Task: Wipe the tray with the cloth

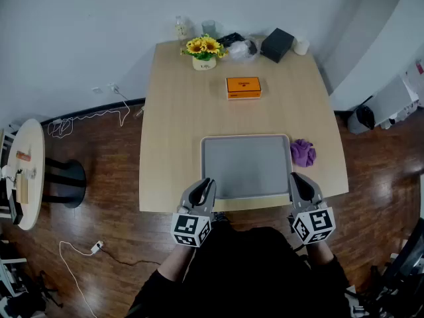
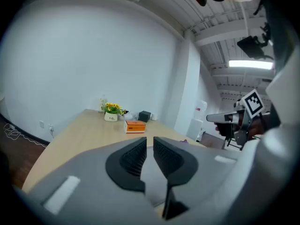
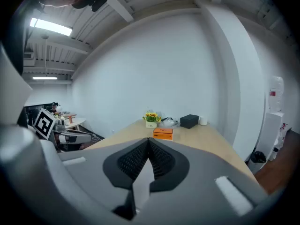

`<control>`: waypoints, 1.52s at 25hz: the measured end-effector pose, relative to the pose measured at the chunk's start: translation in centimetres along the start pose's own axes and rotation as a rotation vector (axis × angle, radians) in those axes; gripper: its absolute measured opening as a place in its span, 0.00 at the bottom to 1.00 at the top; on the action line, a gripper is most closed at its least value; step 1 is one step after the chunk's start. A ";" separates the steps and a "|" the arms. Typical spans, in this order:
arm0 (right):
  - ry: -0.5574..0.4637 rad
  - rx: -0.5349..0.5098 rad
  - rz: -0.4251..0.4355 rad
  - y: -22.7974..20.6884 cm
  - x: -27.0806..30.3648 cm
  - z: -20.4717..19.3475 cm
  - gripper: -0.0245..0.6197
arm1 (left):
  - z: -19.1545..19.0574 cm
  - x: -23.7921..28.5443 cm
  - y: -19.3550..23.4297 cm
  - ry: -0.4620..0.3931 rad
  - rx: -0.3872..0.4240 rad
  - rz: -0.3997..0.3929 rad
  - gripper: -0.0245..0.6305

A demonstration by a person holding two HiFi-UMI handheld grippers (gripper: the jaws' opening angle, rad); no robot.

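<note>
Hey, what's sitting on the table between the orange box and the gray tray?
Nothing. In the head view, the strip of table between the orange box and the tray is bare wood.

Open tabletop [image 1: 172,124] left of tray [image 1: 246,166], orange box [image 1: 243,87] beyond, cloth [image 1: 303,152] right

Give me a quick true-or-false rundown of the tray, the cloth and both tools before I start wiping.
1. The purple cloth lies on the table beside the right edge of the tray. True.
2. The right tool is holding the cloth. False: it is shut and empty, at the near table edge; the cloth lies untouched.
3. The orange box sits inside the tray. False: it sits on the table beyond the tray's far edge.
4. The left tool has nothing between its jaws. True.
5. The tray has nothing in it. True.
</note>
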State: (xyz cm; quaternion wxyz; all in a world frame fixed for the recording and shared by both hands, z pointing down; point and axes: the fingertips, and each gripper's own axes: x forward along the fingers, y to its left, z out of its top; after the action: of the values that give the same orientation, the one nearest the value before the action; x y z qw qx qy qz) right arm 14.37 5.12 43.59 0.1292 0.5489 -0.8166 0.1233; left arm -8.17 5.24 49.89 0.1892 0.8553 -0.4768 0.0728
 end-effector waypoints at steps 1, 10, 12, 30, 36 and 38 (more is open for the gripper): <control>-0.001 -0.006 0.001 0.2 1.1 0.2 0.04 | 0.3 0.4 1.2 0.002 0.008 0.007 0.08; 0.093 -0.081 0.014 -2.8 7.3 -1.0 0.07 | 0.5 3.9 7.5 0.066 -0.027 0.132 0.08; 0.190 -0.115 -0.019 -6.7 8.6 -3.9 0.15 | 0.7 4.0 7.2 0.062 -0.072 0.166 0.08; 0.644 0.004 -0.075 -22.2 13.7 -21.2 0.19 | -9.3 4.9 7.6 0.455 0.011 0.240 0.26; 0.407 0.000 -0.068 -19.8 16.8 -14.3 0.20 | -18.4 4.5 8.9 0.702 -0.034 0.201 0.32; 0.418 -0.009 -0.039 -18.0 18.3 -14.4 0.20 | -18.7 4.6 8.4 0.684 -0.037 0.181 0.25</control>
State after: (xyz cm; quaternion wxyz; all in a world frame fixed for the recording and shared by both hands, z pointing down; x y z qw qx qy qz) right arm 25.54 -12.39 64.53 0.3010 0.5264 -0.7617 0.2282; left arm -11.78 4.99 70.54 0.3464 0.7319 -0.4611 0.3629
